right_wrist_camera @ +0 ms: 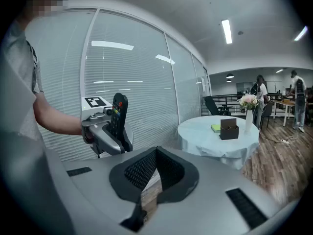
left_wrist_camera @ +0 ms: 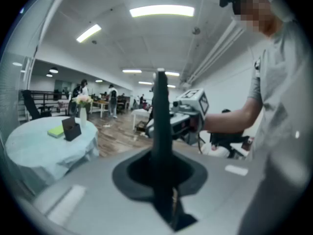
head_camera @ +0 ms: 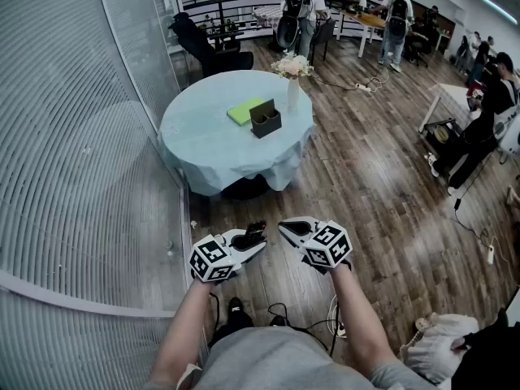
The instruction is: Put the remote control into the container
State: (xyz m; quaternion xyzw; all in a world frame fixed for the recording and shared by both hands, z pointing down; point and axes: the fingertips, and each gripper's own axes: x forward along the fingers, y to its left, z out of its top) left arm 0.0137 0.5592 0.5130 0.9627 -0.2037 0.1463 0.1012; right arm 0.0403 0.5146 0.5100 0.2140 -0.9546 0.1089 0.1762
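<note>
1. In your left tongs (head_camera: pixel 253 240) sits the remote control (right_wrist_camera: pixel 118 112). The tongs are clenched on its lower part, and the rest stands up and out past the tips. The left gripper view shows it edge-on, so the grip probably falls across its flat faces. That should keep it from twisting while you carry it.
2. Your right tongs (head_camera: pixel 288 228) are pressed together with nothing between them, and they hang just beside the left pair. I take that hand to be spare for now, perhaps kept close to steady the container later.
3. The container (head_camera: pixel 266 119) is a dark open-topped box that stands on the round cloth-covered surface (head_camera: pixel 203 149), well apart from you across bare wooden floor. The remote is therefore still far from where it belongs. The carry to the surface looks like the step in hand.
4. A green pad (head_camera: pixel 246 110) lies touching or just beside the container. A white vase (head_camera: pixel 292 93) of flowers stands near its other side. When you lower the remote, the vase is the likeliest thing to get knocked.
5. The count is one remote control, one container, two tongs, one green pad, one vase and one surface. I cannot tell how many compartments the container has.
</note>
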